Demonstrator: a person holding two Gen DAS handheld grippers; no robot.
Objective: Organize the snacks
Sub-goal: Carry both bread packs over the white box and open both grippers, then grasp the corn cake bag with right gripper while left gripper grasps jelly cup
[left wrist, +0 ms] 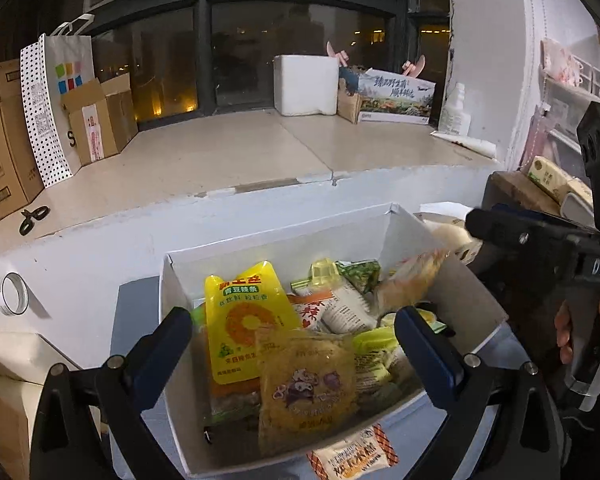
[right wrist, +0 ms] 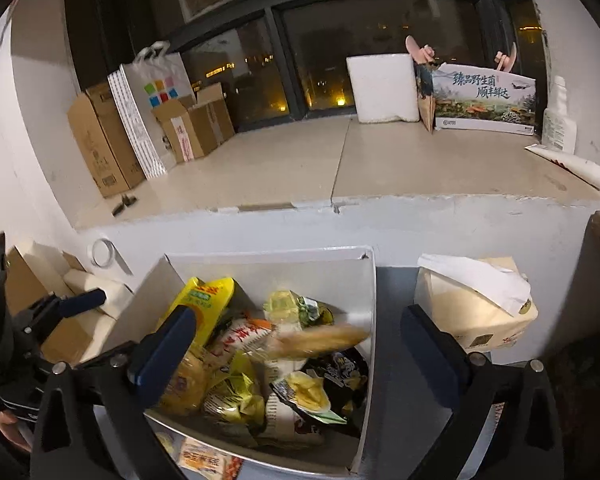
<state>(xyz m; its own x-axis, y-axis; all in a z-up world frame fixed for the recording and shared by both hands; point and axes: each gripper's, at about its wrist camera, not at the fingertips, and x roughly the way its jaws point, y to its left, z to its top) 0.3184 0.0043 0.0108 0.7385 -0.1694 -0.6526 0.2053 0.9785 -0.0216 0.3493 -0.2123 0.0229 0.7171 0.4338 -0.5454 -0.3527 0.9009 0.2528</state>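
Both sets of jaws are spread wide and empty as I hang over the white box (left wrist: 236,248). My left gripper (left wrist: 292,344) frames the near end of the pile; my right gripper (right wrist: 300,352) looks into the same box from the other side.

The snacks sit loose inside, heaped on one another. The yellow pouch (left wrist: 240,320) leans upright against the left wall, long axis running near to far, its notched top toward the window sill (left wrist: 228,156). Overlapping its near end lies a clear cookie packet (left wrist: 305,390), flat, face up. One orange-and-white packet (left wrist: 355,458) pokes out past the near edge of the box.

There's a blurred tan packet (right wrist: 319,340) at the right side of the heap, its long axis running left to right in my right view. It looks to be in motion or just dropping; I can't tell if it has settled.

These all look like light, crinkly film bags: soft, a bit slippery, contents probably crushable. I'd pinch by a sealed edge or corner, not across the middle. The yellow pouch's top seam is the clearest hold.

A paper-wrapped parcel (right wrist: 475,308) sits to the right of the box, apart from it.
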